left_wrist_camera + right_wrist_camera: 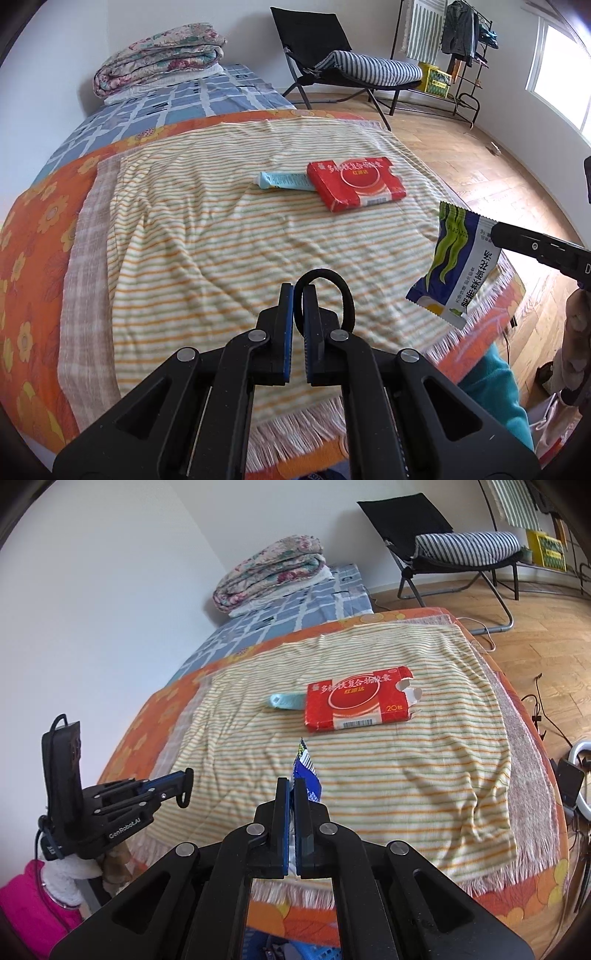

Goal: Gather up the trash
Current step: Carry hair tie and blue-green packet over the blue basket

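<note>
My left gripper (298,293) is shut on a black elastic loop (345,291), held above the striped towel (221,240) on the bed. At the right edge of the left wrist view my right gripper (496,233) is shut on a blue, white and green sachet (452,266) that hangs from its jaws. The right wrist view shows the right gripper (293,786) pinching that sachet (308,771) edge-on, and the left gripper (187,784) at the left with the loop (182,802) dangling. A torn red box (356,182) (360,701) and a teal tube (286,181) (284,701) lie on the towel.
A folded floral quilt (159,55) sits at the bed's far end. A black folding chair (332,55) with a striped cushion and a clothes rack (461,44) stand on the wooden floor. A blue basket (295,950) shows below the bed edge, and cables (543,709) lie at the right.
</note>
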The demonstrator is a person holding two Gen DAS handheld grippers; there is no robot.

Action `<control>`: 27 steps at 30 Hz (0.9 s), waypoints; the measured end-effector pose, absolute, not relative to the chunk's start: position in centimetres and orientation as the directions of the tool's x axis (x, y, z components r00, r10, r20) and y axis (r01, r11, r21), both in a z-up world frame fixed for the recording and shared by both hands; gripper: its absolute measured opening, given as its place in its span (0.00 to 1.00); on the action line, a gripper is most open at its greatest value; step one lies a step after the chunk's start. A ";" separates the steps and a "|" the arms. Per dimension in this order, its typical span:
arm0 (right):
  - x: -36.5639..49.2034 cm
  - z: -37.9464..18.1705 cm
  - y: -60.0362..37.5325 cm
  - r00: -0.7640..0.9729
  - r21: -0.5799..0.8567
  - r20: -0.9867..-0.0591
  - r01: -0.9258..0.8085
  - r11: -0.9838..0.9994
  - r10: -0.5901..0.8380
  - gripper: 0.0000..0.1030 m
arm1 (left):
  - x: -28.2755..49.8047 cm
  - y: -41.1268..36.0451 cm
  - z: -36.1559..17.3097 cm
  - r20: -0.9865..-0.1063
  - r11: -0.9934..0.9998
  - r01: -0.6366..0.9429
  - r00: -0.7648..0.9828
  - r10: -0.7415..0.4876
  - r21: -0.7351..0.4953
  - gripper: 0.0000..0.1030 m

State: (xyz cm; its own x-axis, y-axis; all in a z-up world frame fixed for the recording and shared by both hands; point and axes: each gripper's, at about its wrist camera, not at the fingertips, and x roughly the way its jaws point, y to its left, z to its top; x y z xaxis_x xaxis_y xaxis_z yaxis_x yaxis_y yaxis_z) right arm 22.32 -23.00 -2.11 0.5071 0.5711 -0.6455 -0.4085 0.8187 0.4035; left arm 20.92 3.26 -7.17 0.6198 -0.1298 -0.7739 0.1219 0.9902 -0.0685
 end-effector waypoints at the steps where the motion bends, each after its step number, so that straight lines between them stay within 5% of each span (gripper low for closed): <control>1: 21.9 -1.9 -22.9 0.504 0.404 -0.644 -0.415 0.816 0.575 0.01 | 20.3 3.1 -7.1 -0.775 0.990 0.124 0.618 -0.131 -0.068 0.03; 27: 8.3 -1.6 -22.3 0.392 0.441 -0.655 -0.496 0.748 0.646 0.01 | 5.9 1.3 -8.3 -0.799 0.985 0.152 0.579 -0.160 -0.086 0.03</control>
